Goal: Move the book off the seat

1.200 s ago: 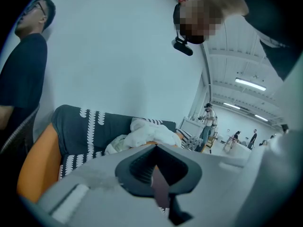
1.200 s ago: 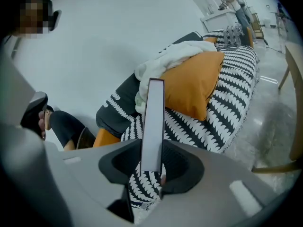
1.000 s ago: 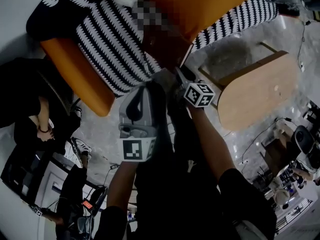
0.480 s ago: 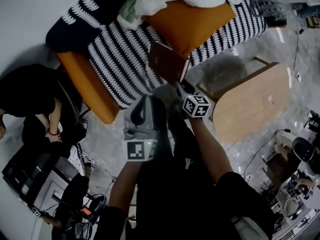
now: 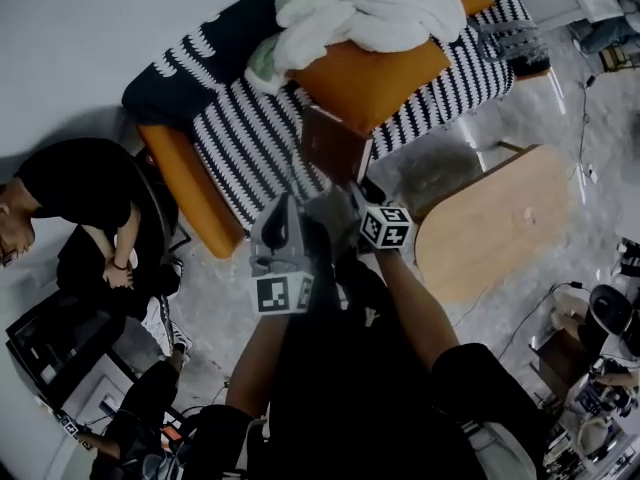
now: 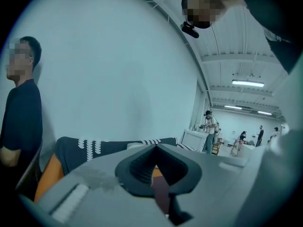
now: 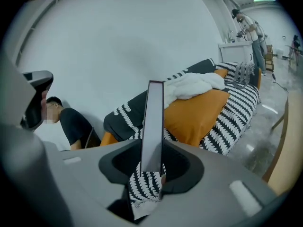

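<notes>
Book up in air, standing on edge, clear of striped sofa seat, just in front of orange cushion. Right tongs part-open, clamped on pale page edge. Left tongs nipping maroon spine side. White blanket heaped on cushion. Wooden tabletop beside sofa.

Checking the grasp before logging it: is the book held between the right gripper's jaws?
Yes, that gripper's own view shows the book standing edge-on, with the right gripper closed on both its faces.
</notes>
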Demonstrator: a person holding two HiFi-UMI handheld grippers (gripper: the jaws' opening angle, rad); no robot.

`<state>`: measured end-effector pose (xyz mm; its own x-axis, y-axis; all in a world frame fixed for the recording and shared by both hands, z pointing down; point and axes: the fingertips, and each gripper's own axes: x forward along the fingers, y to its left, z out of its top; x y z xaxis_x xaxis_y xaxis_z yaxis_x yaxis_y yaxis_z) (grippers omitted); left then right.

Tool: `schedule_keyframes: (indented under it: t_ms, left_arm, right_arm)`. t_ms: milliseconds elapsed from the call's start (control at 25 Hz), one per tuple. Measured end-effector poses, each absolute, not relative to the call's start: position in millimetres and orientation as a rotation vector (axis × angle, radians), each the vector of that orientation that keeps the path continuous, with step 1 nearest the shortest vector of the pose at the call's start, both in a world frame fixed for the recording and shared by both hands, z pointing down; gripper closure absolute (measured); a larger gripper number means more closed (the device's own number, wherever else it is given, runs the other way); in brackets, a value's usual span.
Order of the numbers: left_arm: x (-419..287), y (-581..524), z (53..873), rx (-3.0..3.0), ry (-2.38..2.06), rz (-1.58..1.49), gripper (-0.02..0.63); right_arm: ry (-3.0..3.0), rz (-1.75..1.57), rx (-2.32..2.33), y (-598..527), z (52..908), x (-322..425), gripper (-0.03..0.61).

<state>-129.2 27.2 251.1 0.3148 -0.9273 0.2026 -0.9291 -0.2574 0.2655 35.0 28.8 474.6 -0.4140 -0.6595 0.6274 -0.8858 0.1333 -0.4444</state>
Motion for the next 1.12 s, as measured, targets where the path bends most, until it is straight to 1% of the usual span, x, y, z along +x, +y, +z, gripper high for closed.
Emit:
schedule_keyframes:
  t_ms: [560, 1120]
  left_arm:
    - [-101.4, 53.5, 189.7, 2.299, -1.68, -0.071, 0.607]
    - [-70.8, 89.3, 150.5, 2.365, -1.695, -0.097, 0.607]
  right_arm:
    - [-2.194, 1.003, 1.548, 48.7, 392.1, 52.6, 0.433]
    - [-2.305, 0.873, 1.559, 74.7, 321.0, 74.8, 0.434]
